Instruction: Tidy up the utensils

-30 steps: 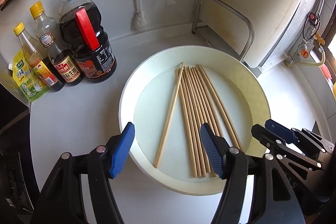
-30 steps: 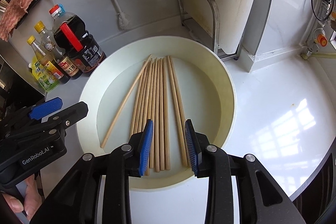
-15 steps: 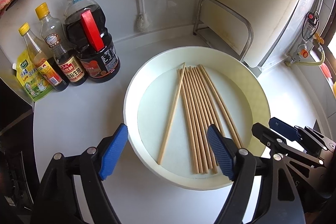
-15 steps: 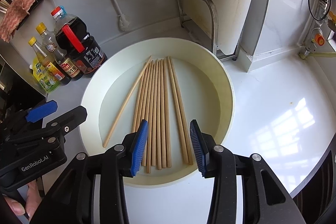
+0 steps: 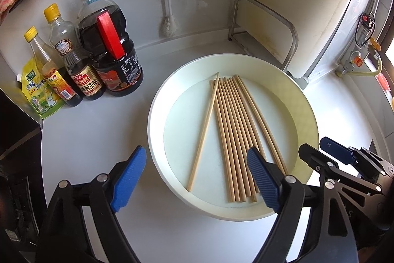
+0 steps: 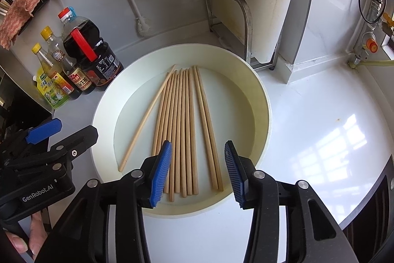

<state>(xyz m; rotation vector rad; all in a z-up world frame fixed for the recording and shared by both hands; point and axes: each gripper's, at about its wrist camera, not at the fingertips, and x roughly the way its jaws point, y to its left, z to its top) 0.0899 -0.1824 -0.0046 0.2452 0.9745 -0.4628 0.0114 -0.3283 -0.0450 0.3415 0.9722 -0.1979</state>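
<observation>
Several wooden chopsticks lie side by side in a round white tray on the white counter. One chopstick lies apart, slanted to the left. My left gripper is open and empty above the tray's near left rim. My right gripper is open and empty above the near ends of the bundle. Each gripper shows in the other's view, the right one and the left one.
Three sauce bottles and a yellow pouch stand at the back left. A metal rack with a white board stands behind the tray. A gas valve and hose are at the right wall.
Both grippers have drawn back from the tray and opened wider. The right gripper's jaws went from nearly closed around the bundle to wide open. The chopsticks have not moved.
</observation>
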